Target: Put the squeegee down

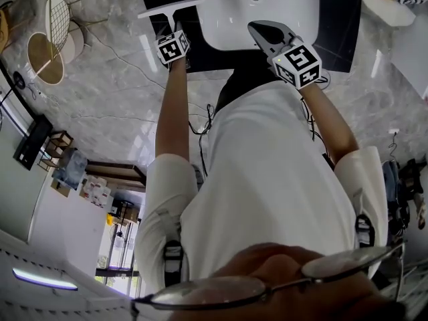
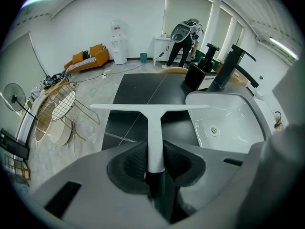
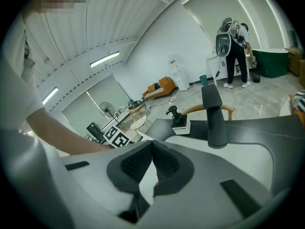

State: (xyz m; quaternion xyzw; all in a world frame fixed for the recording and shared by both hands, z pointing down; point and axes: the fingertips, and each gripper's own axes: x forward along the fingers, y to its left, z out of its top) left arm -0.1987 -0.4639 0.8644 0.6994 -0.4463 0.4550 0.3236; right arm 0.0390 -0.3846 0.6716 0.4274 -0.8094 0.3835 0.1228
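We are clamping the squeegee (image 2: 150, 109) in our left gripper (image 2: 153, 151), whose pads are pressing on both sides of its white handle. The squeegee is hanging just left of the sink (image 2: 238, 123), over the black counter (image 2: 131, 92). Its blade is lying crosswise, with the right end reaching toward the sink's left rim. We cannot tell whether the blade is touching the counter. We are holding our right gripper (image 3: 151, 144) over the sink's near edge, and its jaws are meeting tip to tip with nothing between them. A black faucet (image 2: 228, 70) is standing at the sink's far side, and a soap dispenser (image 2: 196, 75) is sitting just left of it.
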